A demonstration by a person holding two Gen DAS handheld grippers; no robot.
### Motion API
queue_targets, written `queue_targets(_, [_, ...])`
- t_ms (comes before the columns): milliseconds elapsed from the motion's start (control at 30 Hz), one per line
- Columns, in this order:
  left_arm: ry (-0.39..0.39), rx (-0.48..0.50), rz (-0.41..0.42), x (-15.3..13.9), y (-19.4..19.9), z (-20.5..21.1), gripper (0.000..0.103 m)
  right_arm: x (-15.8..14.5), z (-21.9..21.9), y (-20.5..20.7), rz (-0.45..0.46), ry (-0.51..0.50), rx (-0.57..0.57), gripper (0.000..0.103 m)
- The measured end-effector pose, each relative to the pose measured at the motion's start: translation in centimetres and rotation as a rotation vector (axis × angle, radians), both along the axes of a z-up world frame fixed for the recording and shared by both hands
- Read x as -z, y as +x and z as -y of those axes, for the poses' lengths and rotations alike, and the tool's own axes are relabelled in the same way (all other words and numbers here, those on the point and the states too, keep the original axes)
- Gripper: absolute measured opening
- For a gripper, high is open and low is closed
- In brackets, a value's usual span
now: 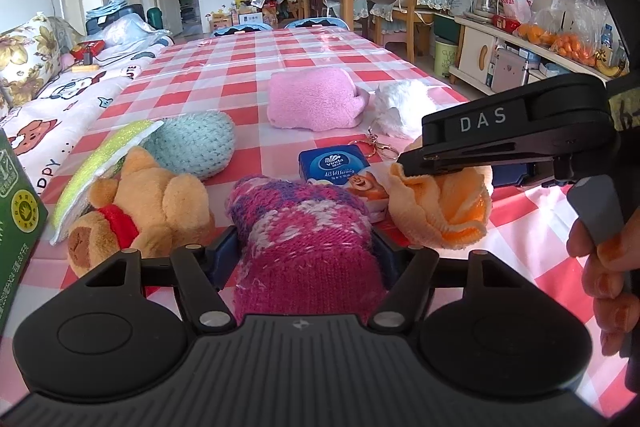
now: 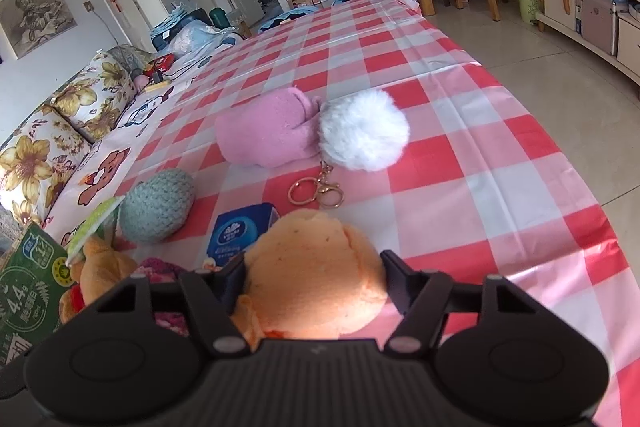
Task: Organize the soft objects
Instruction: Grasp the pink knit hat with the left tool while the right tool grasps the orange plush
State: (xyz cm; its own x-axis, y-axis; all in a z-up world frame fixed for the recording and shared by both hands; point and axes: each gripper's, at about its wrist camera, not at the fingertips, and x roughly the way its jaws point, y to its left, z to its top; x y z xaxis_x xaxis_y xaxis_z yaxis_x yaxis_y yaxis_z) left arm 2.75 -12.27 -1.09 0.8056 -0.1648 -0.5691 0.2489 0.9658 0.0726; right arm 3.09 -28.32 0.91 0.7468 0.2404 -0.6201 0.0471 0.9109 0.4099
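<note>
Checked red-and-white tablecloth (image 2: 480,155), soft items scattered over the near half.

Left gripper (image 1: 306,247): both fingers pressed against the sides of a magenta knit sock (image 1: 304,227), which fills the gap between them and lies on the cloth at the near edge.

Right gripper (image 2: 314,279): fingers pinching an orange cloth bundle (image 2: 312,267) from both sides; in the left wrist view the bundle (image 1: 440,207) bulges below the tips, just right of the sock. A hand (image 1: 604,267) grips the right handle.

Around them: tan plush bear (image 1: 148,203) left of the sock, teal knit pouch (image 1: 192,143) behind it, blue tissue pack (image 1: 336,163), pink folded towel (image 2: 264,135) touching a white pompom keychain (image 2: 364,131), green carton (image 2: 32,291) at far left.
</note>
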Motion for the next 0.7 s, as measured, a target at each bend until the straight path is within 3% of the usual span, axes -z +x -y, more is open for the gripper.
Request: queue_targets(700, [-0.042,-0.011,0.018,-1.2,-2.0,-2.6,0.082,-2.2,-0.7,-1.4,0.059,-0.042,-0.029,0.061])
